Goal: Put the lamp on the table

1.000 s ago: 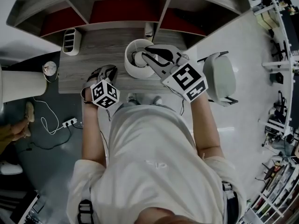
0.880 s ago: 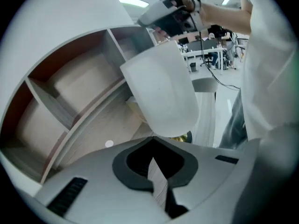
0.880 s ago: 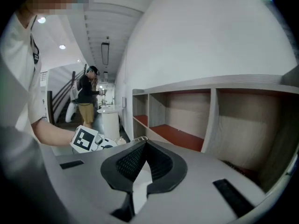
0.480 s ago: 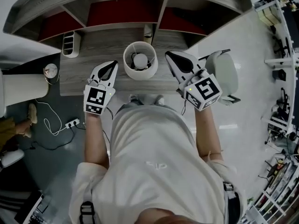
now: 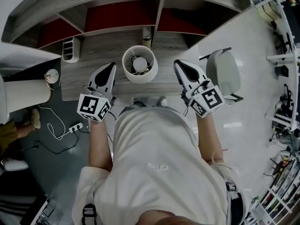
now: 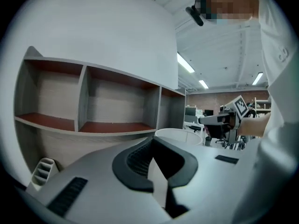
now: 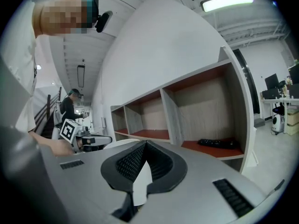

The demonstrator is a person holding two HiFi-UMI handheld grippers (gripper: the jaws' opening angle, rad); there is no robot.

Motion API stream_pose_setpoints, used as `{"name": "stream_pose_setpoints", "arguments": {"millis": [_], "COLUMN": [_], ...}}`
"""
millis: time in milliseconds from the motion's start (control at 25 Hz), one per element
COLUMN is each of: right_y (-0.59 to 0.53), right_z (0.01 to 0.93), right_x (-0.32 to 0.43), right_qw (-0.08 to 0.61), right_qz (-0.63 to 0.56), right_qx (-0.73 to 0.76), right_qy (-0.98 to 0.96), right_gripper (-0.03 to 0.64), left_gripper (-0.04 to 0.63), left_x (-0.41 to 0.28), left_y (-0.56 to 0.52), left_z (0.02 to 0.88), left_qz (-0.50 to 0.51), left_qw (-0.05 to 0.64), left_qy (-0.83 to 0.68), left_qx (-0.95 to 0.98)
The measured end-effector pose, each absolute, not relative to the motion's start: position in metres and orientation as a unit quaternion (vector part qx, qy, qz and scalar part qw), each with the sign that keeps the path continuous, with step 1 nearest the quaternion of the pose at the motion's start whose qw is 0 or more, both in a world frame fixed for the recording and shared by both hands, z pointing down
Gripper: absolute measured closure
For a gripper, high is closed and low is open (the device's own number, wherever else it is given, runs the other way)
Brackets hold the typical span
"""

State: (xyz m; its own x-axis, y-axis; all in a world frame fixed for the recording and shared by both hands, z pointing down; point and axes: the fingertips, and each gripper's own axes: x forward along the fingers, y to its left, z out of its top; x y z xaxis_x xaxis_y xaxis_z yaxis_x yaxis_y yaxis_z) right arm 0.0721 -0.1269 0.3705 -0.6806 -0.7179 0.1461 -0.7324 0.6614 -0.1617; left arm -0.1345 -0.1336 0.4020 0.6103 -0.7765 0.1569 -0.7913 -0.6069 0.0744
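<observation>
Lamp (image 5: 139, 64) is standing upright on the table (image 5: 96, 48) between the left gripper (image 5: 108, 69) and right gripper (image 5: 183, 65), touching neither. The 2 are hovering, jaws together, empty. Placing is looking done; next is likely calling for backing both away.

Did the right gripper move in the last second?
Yes. The right gripper was at the lamp shade. Now it is clear of the lamp, to its right in the head view, near the front edge of the table, jaws shut.
</observation>
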Motion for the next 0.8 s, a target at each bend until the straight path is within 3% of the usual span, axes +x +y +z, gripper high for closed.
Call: {"name": "stream_pose_setpoints", "arguments": {"millis": [800], "right_y": [-0.129], "right_z": [0.3791], "right_x": [0.0754], "right_qw": [0.017], "right_qz": [0.104], "right_qx": [0.413], "right_qy": [-0.905], "right_gripper": [0.589], "left_gripper": [0.58], "left_x": [-0.1358], "left_y": [-0.1303], "left_z": [0.3948], "left_qz": [0.018], "left_qw": [0.066], "left_qy": [-0.433], "left_qx": [0.899]}}
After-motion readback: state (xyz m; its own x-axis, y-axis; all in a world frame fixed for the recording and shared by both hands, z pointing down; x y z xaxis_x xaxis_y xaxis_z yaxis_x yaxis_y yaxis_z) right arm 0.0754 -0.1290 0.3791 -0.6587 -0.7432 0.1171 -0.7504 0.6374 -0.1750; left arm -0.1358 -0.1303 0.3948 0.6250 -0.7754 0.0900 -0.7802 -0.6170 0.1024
